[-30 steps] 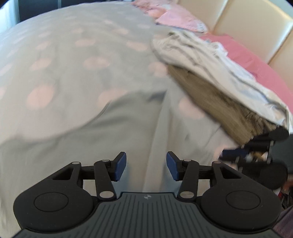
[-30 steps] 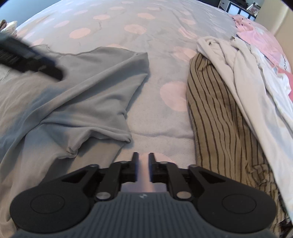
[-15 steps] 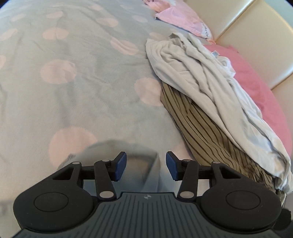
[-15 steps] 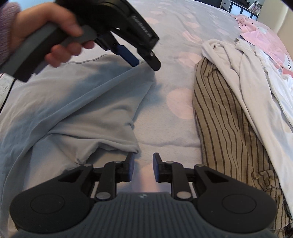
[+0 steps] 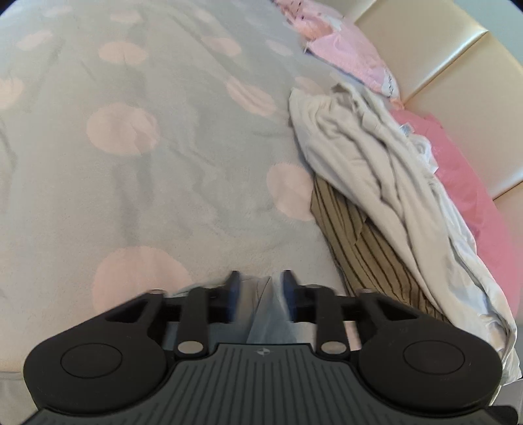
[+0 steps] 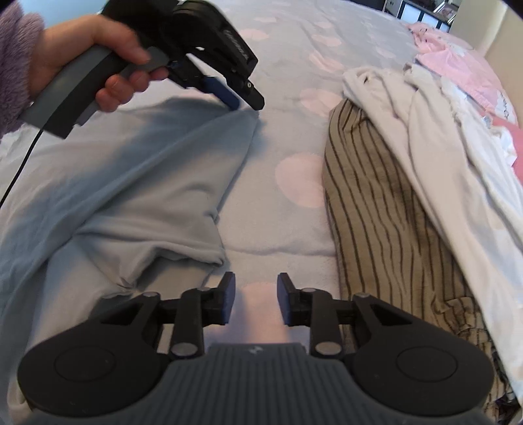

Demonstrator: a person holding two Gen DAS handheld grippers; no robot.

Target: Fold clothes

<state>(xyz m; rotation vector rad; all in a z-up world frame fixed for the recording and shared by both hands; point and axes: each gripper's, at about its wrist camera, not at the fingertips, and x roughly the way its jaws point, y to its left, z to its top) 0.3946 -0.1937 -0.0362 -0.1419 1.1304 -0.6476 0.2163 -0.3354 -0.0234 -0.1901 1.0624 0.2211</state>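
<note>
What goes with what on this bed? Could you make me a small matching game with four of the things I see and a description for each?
Things:
1. grey garment
2. striped garment
3. white garment
4. bedspread

Descriptions:
A. lies on top of the striped one
B. pale blue with pink dots
C. brown with dark lines, partly covered
D. spread at the left, its far corner under the left gripper

Pairs: 1-D, 2-C, 3-A, 4-B

A grey bedspread with pale pink dots [image 5: 170,183] is covering the bed. A cream padded headboard [image 5: 457,75] is standing along its far right edge, with dark shelving [image 6: 421,13] showing beyond the far corner.
</note>
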